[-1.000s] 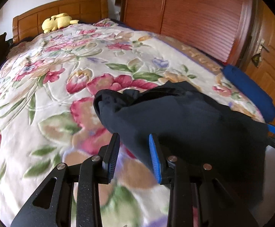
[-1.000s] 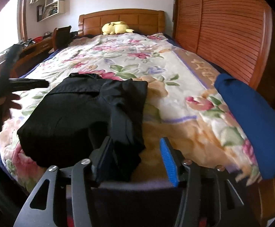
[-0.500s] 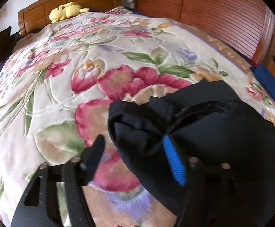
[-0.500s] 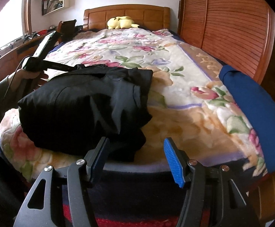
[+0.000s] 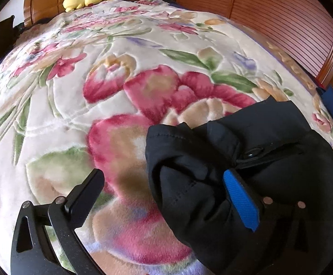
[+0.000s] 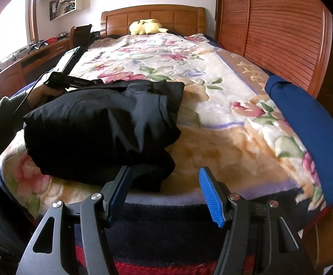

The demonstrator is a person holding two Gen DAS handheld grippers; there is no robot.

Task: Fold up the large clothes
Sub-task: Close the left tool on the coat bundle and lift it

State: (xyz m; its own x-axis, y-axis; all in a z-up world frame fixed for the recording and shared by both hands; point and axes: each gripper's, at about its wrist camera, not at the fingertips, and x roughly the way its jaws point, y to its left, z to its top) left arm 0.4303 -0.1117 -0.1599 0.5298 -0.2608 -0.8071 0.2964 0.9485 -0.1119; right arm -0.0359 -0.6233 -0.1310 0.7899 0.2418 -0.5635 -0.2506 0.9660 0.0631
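Note:
A folded black garment (image 6: 102,126) lies on the floral blanket (image 6: 212,73) near the foot of the bed. In the left wrist view its folded corner (image 5: 212,160) fills the lower right. My left gripper (image 5: 166,194) is open wide; the corner sits between its fingers, the blue pad (image 5: 240,199) against the cloth. In the right wrist view the left gripper (image 6: 70,80) sits at the garment's far left edge. My right gripper (image 6: 164,188) is open and empty, held off the foot of the bed just in front of the garment.
A blue cloth (image 6: 311,137) lies at the bed's right edge. A yellow plush toy (image 6: 145,26) rests by the wooden headboard (image 6: 152,18). Slatted wooden wardrobe doors (image 6: 276,32) line the right side. A desk (image 6: 22,61) and chair stand to the left.
My left gripper has opened wider and moved down to the garment's corner. My right gripper has opened a bit and drawn back from the garment towards the foot of the bed.

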